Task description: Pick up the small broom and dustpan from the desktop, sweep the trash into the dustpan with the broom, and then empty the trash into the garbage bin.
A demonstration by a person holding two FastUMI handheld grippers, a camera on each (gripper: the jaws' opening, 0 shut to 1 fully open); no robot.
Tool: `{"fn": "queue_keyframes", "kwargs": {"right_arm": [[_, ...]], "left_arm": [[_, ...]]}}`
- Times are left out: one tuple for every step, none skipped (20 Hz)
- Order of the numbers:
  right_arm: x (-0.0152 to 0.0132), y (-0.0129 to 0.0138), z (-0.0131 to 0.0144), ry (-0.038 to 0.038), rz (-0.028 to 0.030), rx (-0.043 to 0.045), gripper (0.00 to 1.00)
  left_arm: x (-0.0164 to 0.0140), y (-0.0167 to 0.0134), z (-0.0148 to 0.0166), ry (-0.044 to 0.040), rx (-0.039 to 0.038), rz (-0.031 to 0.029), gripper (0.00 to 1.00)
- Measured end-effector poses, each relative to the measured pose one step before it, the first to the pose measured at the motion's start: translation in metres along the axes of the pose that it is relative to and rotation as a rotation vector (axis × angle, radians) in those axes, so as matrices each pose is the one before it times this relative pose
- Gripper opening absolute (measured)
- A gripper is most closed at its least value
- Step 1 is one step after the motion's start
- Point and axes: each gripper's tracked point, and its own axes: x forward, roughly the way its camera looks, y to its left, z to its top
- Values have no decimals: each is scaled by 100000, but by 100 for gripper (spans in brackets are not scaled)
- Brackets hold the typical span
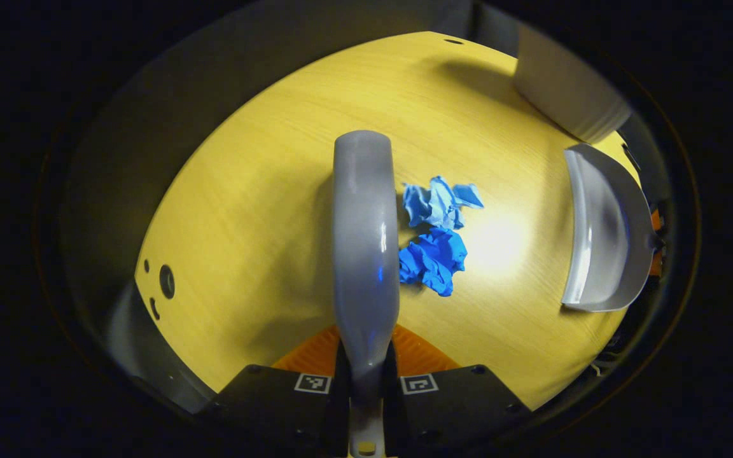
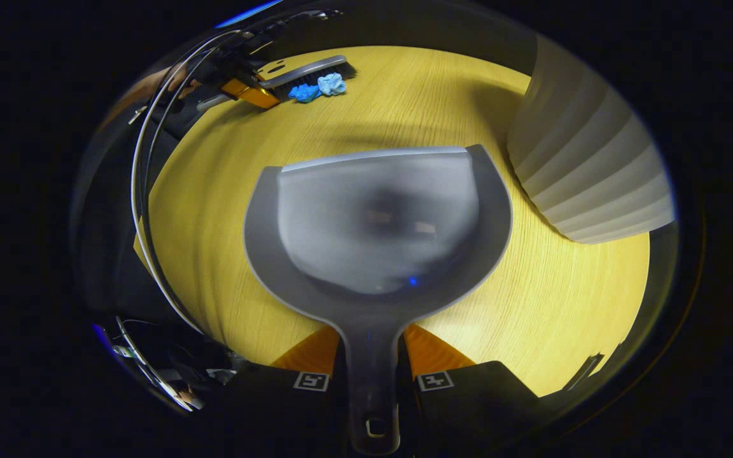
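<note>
Gripping broom (image 1: 365,242) and dustpan (image 2: 376,222), one tool per gripper, over the yellow desktop (image 1: 265,210).

Seen from the left gripper view: left gripper (image 1: 365,375) clamped on the broom's grey handle, both fingers pressing its sides, handle running toward 12 o'clock; two crumpled blue paper scraps (image 1: 436,232) lying just beside the broom at 3 o'clock, apart from the dustpan out at the 3 o'clock edge; pale ribbed garbage bin (image 1: 564,89) at 1 o'clock. Seen from the right gripper view: right gripper (image 2: 373,381) closed on the dustpan's handle, pan mouth facing 12 o'clock, pan bare inside; bin at 2 o'clock near the pan; broom, scraps and left gripper well apart at 11 o'clock.
</note>
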Motion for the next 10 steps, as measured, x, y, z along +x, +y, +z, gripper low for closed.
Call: {"fn": "queue_keyframes", "kwargs": {"right_arm": [[183, -87, 109, 369, -180, -725, 35], [21, -90, 118, 219, -92, -732, 35], [153, 13, 259, -348, -259, -545, 35], [315, -106, 250, -1315, -379, -350, 35], [33, -90, 164, -514, -469, -651, 35], [78, -186, 207, -464, -461, -757, 35], [241, -158, 314, -513, -472, -374, 35], [291, 42, 374, -178, -21, 342, 35], [-187, 176, -50, -239, 235, 1025, 35], [-83, 113, -15, -27, 415, 881, 35]], "left_arm": [[10, -390, 185, -228, 3706, -1835, 25], [-49, -592, 150, -494, 3262, -1772, 25], [-45, -814, 267, -239, 2717, -1975, 25], [-276, -681, 52, 134, 2088, -2474, 25], [-398, -935, 275, 160, 1986, -2279, 25], [103, -1466, 296, -173, 1797, -2240, 25], [-134, -1259, 250, 140, 1311, -2372, 25], [-72, -1093, 157, -330, 773, -2090, 25], [14, -1366, 174, -678, 288, -2232, 25], [241, -953, 159, -1700, -809, -2442, 25]]}}
